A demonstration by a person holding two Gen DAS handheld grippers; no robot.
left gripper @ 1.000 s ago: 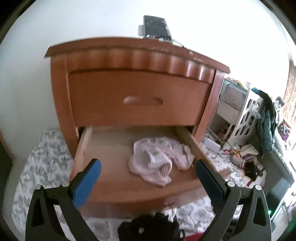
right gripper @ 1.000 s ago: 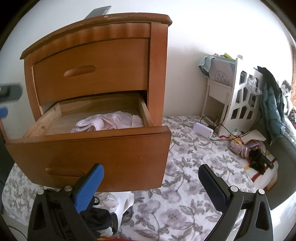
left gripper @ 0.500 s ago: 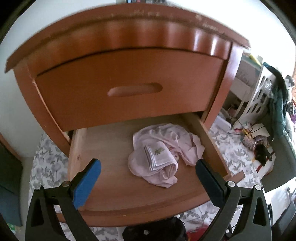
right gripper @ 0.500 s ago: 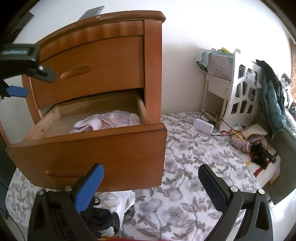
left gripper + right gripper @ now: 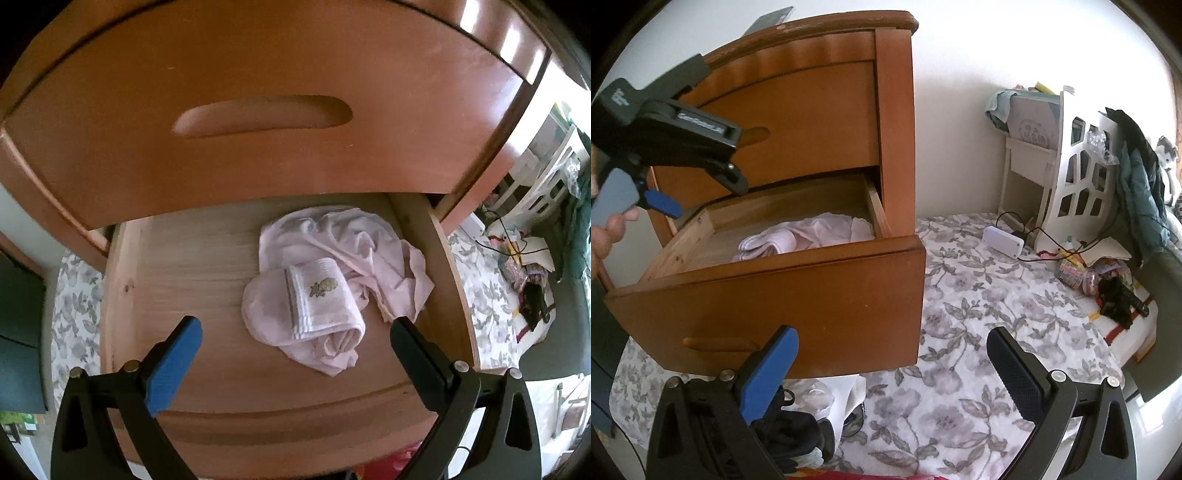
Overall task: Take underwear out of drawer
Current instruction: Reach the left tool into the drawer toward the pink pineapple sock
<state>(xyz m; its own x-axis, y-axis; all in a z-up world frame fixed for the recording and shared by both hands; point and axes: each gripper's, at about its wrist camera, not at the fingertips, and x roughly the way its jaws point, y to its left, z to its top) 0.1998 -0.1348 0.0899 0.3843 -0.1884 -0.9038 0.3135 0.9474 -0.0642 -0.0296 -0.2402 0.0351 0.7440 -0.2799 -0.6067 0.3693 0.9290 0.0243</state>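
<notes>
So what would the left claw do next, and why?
Probably lower the left gripper a little further and close on the pink underwear. Its jaws are open and straddle the bundle from above, not yet touching it, inside the open drawer.

From the right wrist, the underwear [image 5: 809,236] is half hidden behind the drawer [image 5: 768,295] front. The left gripper [image 5: 676,192] is cut off at nine o'clock. Small floor clutter [image 5: 1082,273] at three o'clock cannot be identified.

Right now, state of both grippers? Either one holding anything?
Left gripper: open, empty, above the pink underwear in the drawer.
Right gripper: open, empty, outside the drawer.
</notes>
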